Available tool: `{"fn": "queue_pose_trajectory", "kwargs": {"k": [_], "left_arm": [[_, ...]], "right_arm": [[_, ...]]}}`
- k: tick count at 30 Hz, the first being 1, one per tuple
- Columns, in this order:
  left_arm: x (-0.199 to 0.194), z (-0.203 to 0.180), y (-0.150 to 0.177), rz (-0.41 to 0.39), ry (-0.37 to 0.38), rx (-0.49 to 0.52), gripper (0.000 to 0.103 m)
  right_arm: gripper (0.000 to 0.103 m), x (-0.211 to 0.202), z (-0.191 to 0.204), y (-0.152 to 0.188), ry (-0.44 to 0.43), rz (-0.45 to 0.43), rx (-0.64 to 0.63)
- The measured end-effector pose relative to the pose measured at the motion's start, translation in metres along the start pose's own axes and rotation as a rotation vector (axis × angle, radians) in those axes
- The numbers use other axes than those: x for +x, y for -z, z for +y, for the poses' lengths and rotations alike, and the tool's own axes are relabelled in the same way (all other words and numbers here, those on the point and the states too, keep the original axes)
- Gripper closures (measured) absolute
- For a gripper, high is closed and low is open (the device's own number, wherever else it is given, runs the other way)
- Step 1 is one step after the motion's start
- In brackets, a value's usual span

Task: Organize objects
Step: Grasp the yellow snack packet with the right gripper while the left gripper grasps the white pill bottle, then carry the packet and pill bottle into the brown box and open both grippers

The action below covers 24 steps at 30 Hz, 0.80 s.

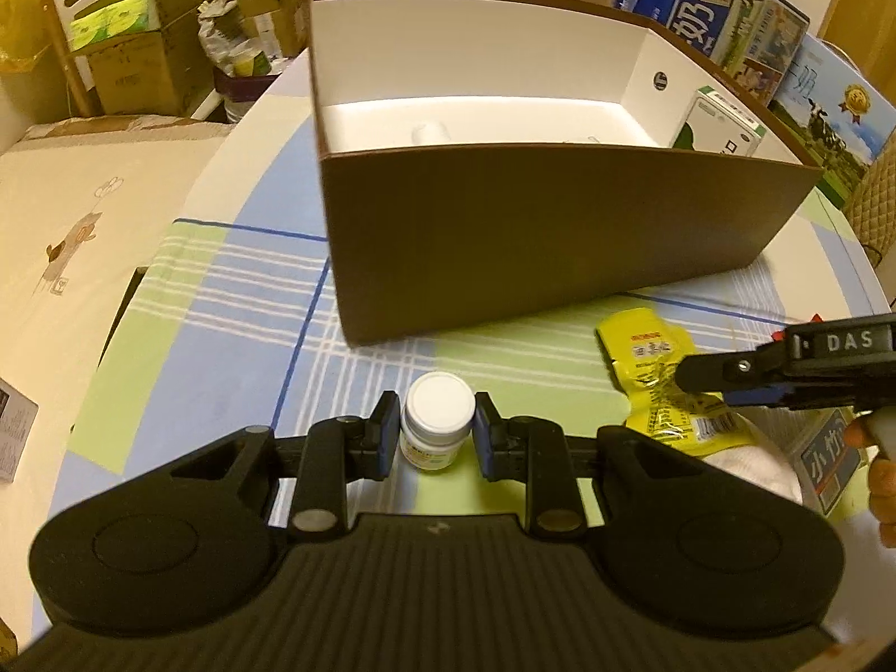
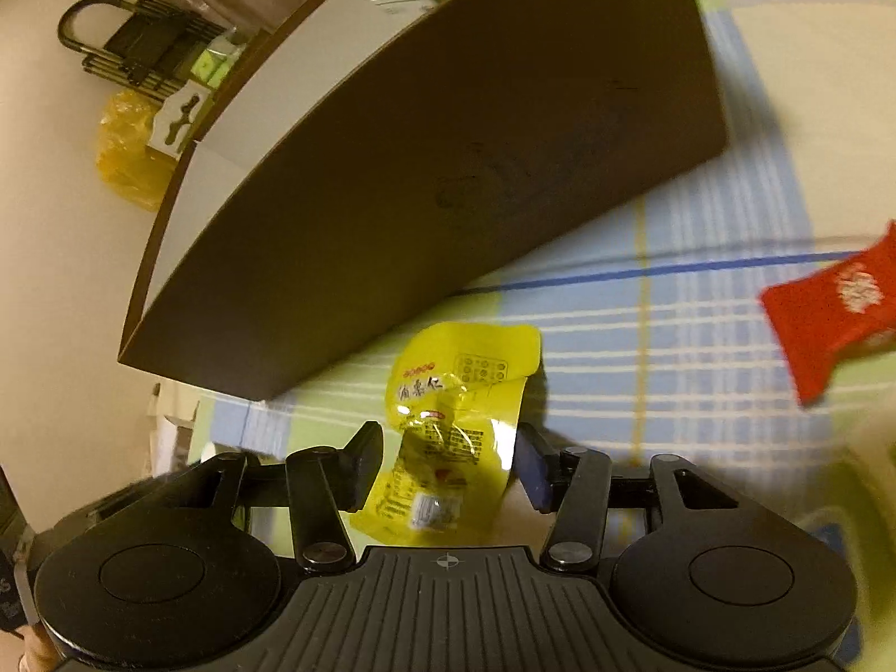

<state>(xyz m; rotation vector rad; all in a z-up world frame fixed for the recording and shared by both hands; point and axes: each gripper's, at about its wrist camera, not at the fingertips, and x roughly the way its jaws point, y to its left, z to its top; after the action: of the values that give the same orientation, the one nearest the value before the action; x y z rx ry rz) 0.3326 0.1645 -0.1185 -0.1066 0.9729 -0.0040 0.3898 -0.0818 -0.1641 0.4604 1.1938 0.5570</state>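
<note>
Left hand-held gripper astride bottle, unclosed

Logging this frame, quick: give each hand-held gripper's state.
Left hand-held gripper: open, straddling the bottle.
Right hand-held gripper: open, around the yellow packet.

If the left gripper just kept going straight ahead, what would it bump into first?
The little white-capped bottle already sits between the left gripper's open fingers, so it would likely push that first. Beyond it stands the brown box, probably next in line, though depth is hard to judge here.
</note>
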Motion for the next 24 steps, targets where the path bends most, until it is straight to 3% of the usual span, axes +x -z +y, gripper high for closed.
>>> {"fn": "queue_pose_trajectory", "kwargs": {"k": [4, 6, 11, 24], "left_arm": [[0.0, 0.003, 0.002, 0.004, -0.003, -0.01, 0.08], [0.0, 0.003, 0.003, 0.005, -0.002, -0.014, 0.08], [-0.001, 0.004, 0.005, 0.003, -0.001, -0.02, 0.08], [-0.02, 0.004, -0.003, -0.023, 0.004, -0.014, 0.08]], "right_arm": [[0.055, 0.006, 0.011, 0.0, 0.03, -0.021, -0.048], [0.061, 0.009, 0.022, 0.0, 0.077, -0.019, -0.127], [0.063, 0.006, 0.041, 0.008, 0.111, -0.035, -0.258], [0.063, -0.037, 0.052, 0.017, 0.096, -0.105, -0.316]]}}
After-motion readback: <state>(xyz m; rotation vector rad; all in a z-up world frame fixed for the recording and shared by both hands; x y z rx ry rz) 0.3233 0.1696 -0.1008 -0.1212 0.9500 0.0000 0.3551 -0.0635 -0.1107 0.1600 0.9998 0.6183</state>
